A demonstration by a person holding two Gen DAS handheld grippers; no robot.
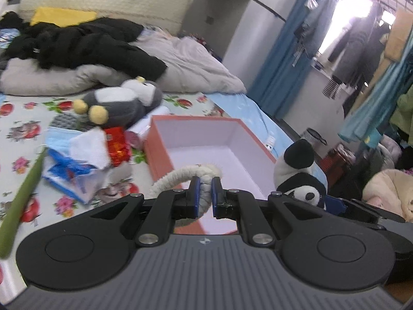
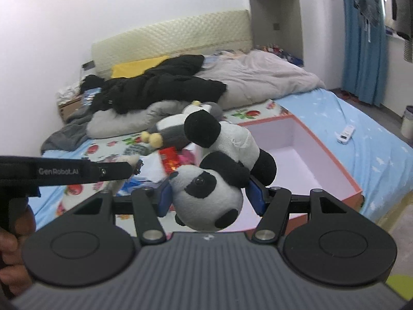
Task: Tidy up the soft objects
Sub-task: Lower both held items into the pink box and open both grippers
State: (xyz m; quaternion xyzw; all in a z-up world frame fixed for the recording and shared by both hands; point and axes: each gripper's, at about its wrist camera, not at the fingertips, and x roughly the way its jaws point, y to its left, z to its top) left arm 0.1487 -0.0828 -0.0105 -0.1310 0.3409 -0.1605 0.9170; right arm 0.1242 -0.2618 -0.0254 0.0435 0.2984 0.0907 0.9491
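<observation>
My left tongs (image 1: 204, 190) pinch a white rope (image 1: 180, 175). My right tongs (image 2: 210, 196) clamp the panda plush (image 2: 214, 180). The open box (image 2: 335, 160) lies just beyond both.

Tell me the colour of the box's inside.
Pale pink-white inside the box, orange outside; clearest in the right wrist view.

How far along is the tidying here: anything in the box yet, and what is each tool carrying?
Nothing looks done: the orange box shows only its bare white inside. In hand: the left tool is shut on a cream rope ring over the box, and the right tool grips the panda plush. Left on the bed: the grey penguin plush and the loose clutter beside it.
</observation>
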